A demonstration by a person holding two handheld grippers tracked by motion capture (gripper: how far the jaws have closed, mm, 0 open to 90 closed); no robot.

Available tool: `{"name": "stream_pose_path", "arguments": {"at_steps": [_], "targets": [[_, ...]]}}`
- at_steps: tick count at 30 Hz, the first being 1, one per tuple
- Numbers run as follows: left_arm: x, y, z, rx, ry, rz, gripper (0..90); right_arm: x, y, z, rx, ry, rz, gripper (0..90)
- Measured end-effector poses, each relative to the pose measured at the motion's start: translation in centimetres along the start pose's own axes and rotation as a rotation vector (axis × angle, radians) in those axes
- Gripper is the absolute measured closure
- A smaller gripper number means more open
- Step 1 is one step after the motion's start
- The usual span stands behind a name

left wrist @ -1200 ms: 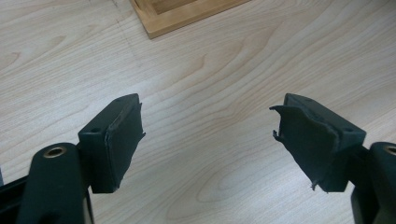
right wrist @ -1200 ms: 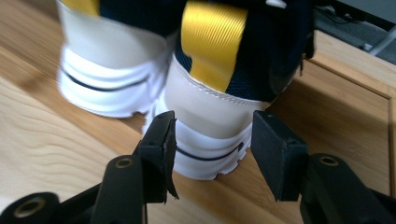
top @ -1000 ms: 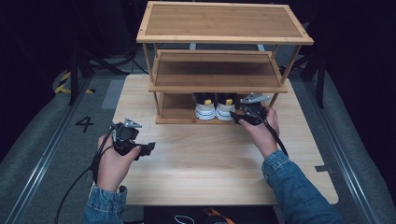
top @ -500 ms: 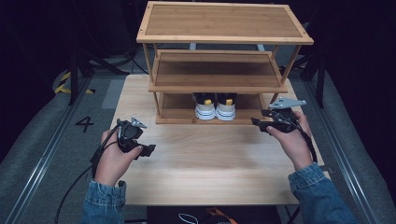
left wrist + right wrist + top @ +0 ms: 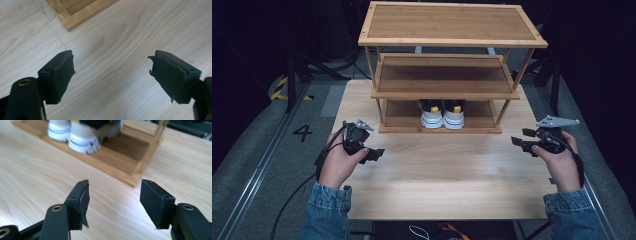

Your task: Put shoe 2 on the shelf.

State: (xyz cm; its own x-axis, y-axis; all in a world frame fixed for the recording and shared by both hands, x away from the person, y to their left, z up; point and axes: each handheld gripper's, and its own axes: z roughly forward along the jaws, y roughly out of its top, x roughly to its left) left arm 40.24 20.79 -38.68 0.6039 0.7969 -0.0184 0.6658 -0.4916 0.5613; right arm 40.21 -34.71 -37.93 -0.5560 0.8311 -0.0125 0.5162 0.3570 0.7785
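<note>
rack [image 5: 447, 95] centre frame, three shelves; shoes [image 5: 442, 114] on bottom shelf, toes toward viewer | left gripper [image 5: 374, 153] lower left over table [image 5: 452, 175], jaws just opening, apart, empty | right gripper [image 5: 518, 142] right edge, well apart from shoes, jaws just opening, apart, empty

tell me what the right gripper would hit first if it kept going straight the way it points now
Probably the wooden shoe rack: the right gripper, jaws open and empty, points across bare table at the rack's bottom shelf near its corner post, beside the white shoes. Depth is unclear, so it might graze the tabletop first.
</note>
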Motion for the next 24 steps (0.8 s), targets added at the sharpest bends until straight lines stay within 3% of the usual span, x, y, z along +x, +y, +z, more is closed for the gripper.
{"name": "stream_pose_path", "arguments": {"at_steps": [3, 7, 8, 9, 11, 18, 21, 24], "targets": [[0.4, -0.2, 0.4, 0.012, -0.001, -0.025, 17.9, -1.0, -1.2, 0.1, 0.066, -0.018, 0.026, 39.0], [0.6, -0.4, 0.7, 0.043, -0.006, -0.023, 17.9, -1.8, -1.9, 0.3, 0.123, -0.029, 0.039, 37.7], [0.6, -0.4, 0.7, 0.050, -0.007, -0.019, 17.9, -2.0, -2.2, 0.4, 0.132, -0.013, 0.074, 36.8], [0.6, -0.4, 0.8, 0.053, -0.008, -0.023, 17.8, -2.4, -2.6, 0.6, 0.145, 0.042, 0.142, 33.5], [0.7, -0.5, 1.0, 0.060, -0.010, -0.027, 17.8, -2.5, -2.7, 0.7, 0.151, 0.060, 0.151, 32.9], [1.4, -1.0, 2.0, 0.090, -0.004, -0.022, 17.8, -3.2, -3.9, 1.9, 0.198, 0.034, 0.096, 28.3], [1.4, -1.0, 2.0, 0.096, -0.003, -0.014, 17.8, -3.6, -4.6, 2.6, 0.229, 0.012, 0.037, 27.1], [1.3, -1.0, 2.1, 0.092, 0.000, -0.020, 17.8, -3.7, -5.4, 3.3, 0.198, -0.018, -0.013, 22.4]]}}
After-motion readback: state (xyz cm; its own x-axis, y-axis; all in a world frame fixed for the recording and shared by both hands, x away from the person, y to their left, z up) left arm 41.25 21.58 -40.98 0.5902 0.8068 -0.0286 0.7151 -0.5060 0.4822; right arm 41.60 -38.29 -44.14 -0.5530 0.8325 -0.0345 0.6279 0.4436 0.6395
